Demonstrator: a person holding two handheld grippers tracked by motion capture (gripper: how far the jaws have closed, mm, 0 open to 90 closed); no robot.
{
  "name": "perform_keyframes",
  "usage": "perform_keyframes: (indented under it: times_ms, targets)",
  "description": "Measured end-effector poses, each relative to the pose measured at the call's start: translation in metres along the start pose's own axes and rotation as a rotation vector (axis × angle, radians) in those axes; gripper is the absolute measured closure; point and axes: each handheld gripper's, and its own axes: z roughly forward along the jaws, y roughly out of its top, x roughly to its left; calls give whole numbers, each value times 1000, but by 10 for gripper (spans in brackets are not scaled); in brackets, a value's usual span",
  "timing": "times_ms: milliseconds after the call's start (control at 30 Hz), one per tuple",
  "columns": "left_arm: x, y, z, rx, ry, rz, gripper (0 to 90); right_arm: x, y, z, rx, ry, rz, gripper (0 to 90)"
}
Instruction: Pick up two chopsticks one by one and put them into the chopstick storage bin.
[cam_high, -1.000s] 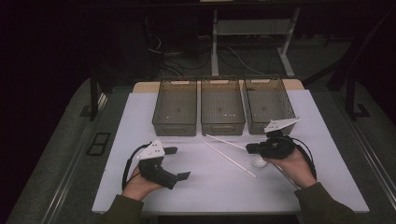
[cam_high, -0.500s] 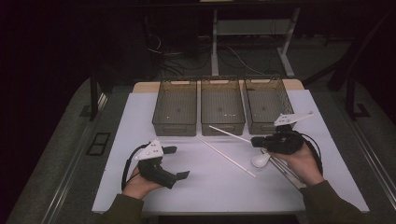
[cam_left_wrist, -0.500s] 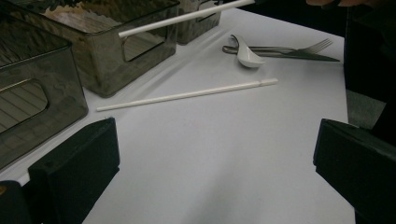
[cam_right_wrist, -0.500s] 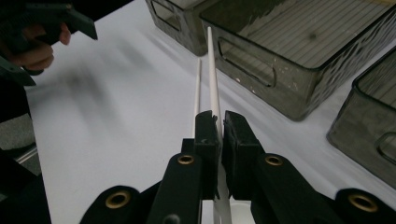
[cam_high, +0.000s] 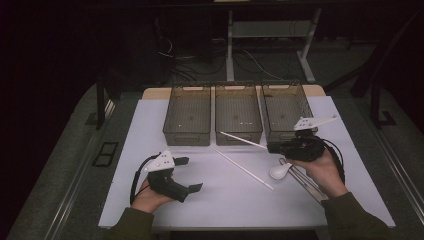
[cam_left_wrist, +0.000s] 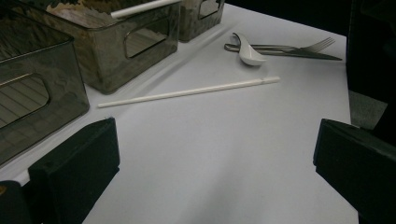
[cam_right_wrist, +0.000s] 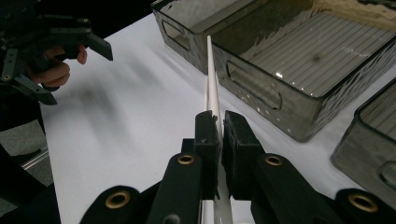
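High view, counts: three smoky translucent plastic bins in a row at the far side of the white table (cam_high: 150, 150); two thin white plastic chopsticks; one white spoon; a metal fork and at least one more metal piece beside it; two hand-held grippers.
Left bin (cam_high: 188, 115): nothing visible inside.
Middle bin (cam_high: 238, 112): its near wall stands just beyond the lifted stick's tip.
Right bin (cam_high: 284, 107): just beyond the right gripper.
Left gripper (cam_high: 187, 175): held low over the near left part of the table; jaws spread wide, nothing between them, touching nothing. In the left gripper view the two black pads (cam_left_wrist: 74, 170) stand far apart over bare table.
Loose chopstick (cam_high: 242, 168): lies flat on the table between the two hands, slanting from near the middle bin toward the person.
Held chopstick (cam_high: 243, 140): pinched near one end by the right gripper, off the table, its free end pointing left toward the middle bin's front.
Right gripper (cam_right_wrist: 219, 135): jaws nearly together, clamped on the held chopstick.
White spoon (cam_high: 280, 171): on the table just under the right hand.
Metal fork (cam_left_wrist: 299, 46): beside the spoon, lying flat.
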Motion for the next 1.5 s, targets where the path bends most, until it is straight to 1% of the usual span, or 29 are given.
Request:
perform_keyframes:
  times_ms: [67,267,433,533,600,633,667,733,833,900,967,1100,1167,1200,1233,1267,1333,1367,1433,1467,1500]
  targets:
    - [0,0,0,-1,1,-1,0,1,5,0,-12,2,-6,844]
    - [0,1,1,-1,4,6,0,2,12,3,-20,-2,-16,844]
    - [0,1,1,-10,4,0,0,3,21,7,-29,-11,-18,844]
    - [-2,2,1,-14,3,-12,0,4,30,13,-40,-16,-10,844]
    - [-1,3,2,-11,2,-1,0,4,35,18,-39,-19,-12,844]
    - [-2,3,2,-12,1,-1,0,4,35,18,-39,-19,-12,844]
    - [-2,3,2,-11,1,-1,0,5,41,24,-30,-28,-13,844]
    - [-1,2,2,-11,1,-2,0,5,44,26,-30,-31,-15,844]
    - [-1,3,2,-13,1,-2,0,5,55,35,-30,-40,-16,844]
    - [-1,3,2,-11,2,-1,0,5,57,37,-31,-43,-16,844]
    - [-2,3,2,-12,0,-6,0,5,64,45,-30,-54,-16,844]
    - [-2,3,2,-13,-2,-7,0,4,71,52,-26,-64,-14,844]
    - [-2,3,2,-15,-1,-6,0,3,75,57,-27,-70,-11,844]
    - [-1,3,2,-14,0,-5,0,2,80,64,-24,-75,-3,844]
    - [-1,4,2,-14,0,-4,0,2,80,64,-24,-75,-3,844]
    - [-1,4,3,-16,0,-4,0,1,84,69,-21,-81,5,844]
    - [-1,4,3,-14,0,-4,0,1,86,71,-20,-83,4,844]
    - [-1,4,4,-14,0,-5,0,1,91,77,-21,-92,1,844]
    - [-1,4,4,-11,-1,-6,0,1,92,79,-24,-97,0,844]
    - [-1,4,4,-10,-1,-4,0,2,96,85,-22,-100,8,844]
    - [-2,4,4,-11,-2,-5,0,2,96,85,-22,-100,8,844]
